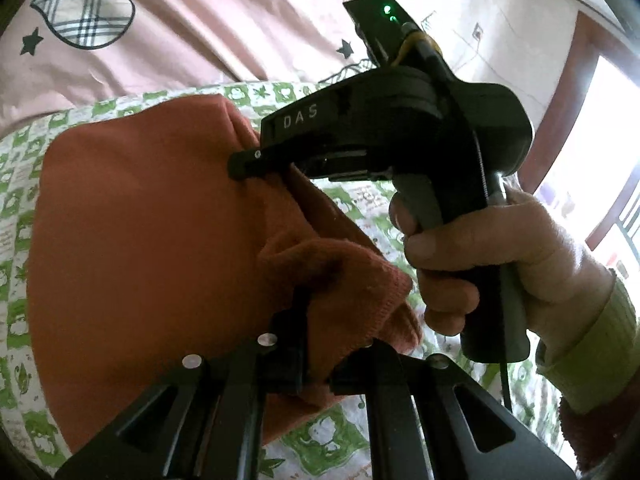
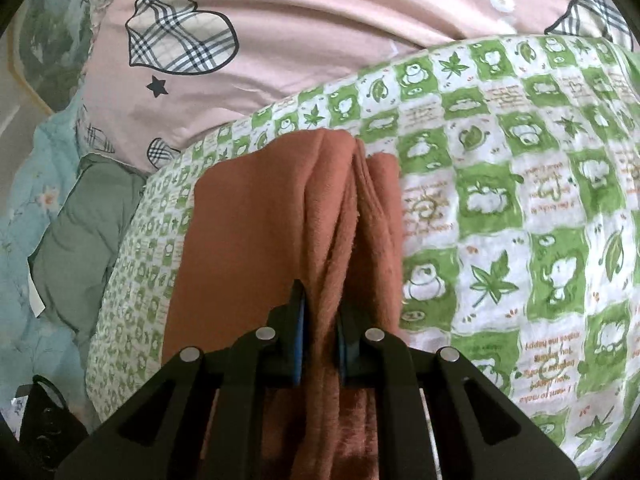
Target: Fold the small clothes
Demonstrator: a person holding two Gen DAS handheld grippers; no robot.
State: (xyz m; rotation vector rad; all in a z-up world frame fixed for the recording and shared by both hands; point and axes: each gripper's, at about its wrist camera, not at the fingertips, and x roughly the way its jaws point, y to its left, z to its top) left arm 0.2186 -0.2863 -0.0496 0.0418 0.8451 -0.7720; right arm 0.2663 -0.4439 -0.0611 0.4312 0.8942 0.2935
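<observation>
A small rust-orange garment [image 1: 144, 232] lies on a green-and-white checked sheet [image 1: 352, 200]. In the left wrist view my left gripper [image 1: 316, 360] is shut on a bunched corner of the garment at the bottom. My right gripper [image 1: 248, 164], held by a hand, pinches the garment's upper edge. In the right wrist view my right gripper [image 2: 320, 344] is shut on a gathered fold of the garment [image 2: 256, 224], which stretches away from the fingers in ridges over the checked sheet [image 2: 500, 200].
A pink quilt with plaid hearts and stars [image 2: 280, 20] lies behind the sheet. A grey-green cloth [image 2: 80, 232] and light blue floral bedding [image 2: 24, 200] lie at the left. A bright window [image 1: 600, 140] is at the right.
</observation>
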